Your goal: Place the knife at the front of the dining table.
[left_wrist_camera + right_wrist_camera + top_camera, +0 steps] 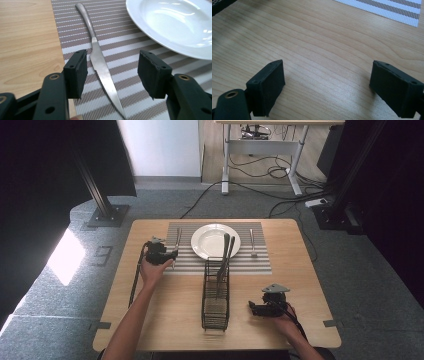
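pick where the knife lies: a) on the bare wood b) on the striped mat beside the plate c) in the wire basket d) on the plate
b, the knife lies flat on the striped mat, next to the plate and between the left gripper's open jaws.

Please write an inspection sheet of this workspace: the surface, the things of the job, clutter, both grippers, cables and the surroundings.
Surface: wooden table with a striped placemat at its far side.
Job's things: knife flat on the placemat, left of the white plate; a second piece of cutlery lies right of the plate; black wire caddy holds two more utensils.
Clutter: nothing seen.
Grippers: left gripper open, its jaws astride the knife without touching it; right gripper open over bare wood, empty.
Cables: one trails from the left gripper; more lie on the floor beyond the table.
Surroundings: grey carpet, a desk frame, black posts.
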